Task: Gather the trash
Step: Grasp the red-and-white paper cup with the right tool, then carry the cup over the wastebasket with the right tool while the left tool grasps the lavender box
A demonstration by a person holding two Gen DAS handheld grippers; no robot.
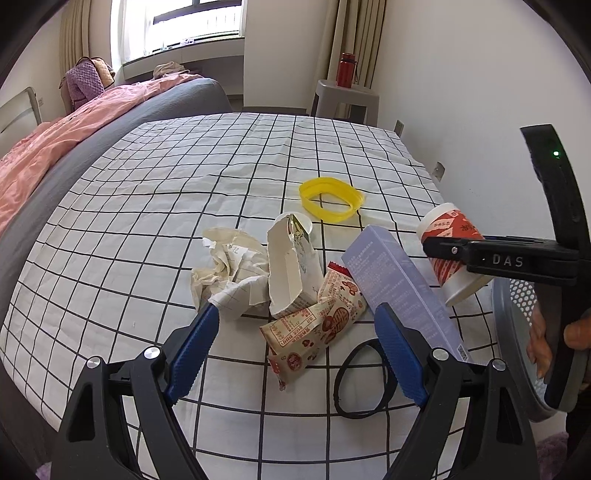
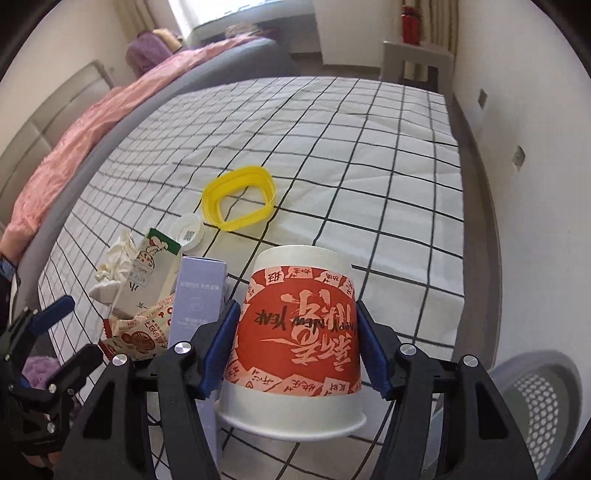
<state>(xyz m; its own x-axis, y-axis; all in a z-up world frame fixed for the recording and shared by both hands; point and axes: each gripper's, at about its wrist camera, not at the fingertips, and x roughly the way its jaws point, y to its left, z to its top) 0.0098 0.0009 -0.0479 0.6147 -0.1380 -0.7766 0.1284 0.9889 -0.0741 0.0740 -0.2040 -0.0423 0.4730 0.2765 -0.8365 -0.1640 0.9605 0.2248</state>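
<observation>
One checked tabletop fills the room beside a bed. Trash lies heaped near its edge. My right gripper clamps a paper cup; my left gripper hangs apart above a wrapper.

Grid-pattern cloth, white with black lines, covers the worktop, creased in places. Left of it, a grey bed edge with a pink quilt lying along it; a purple knitted item at the far end. Window behind, beige curtains to its right. Red bottle stands upright on a small grey side table against the white wall.
</observation>
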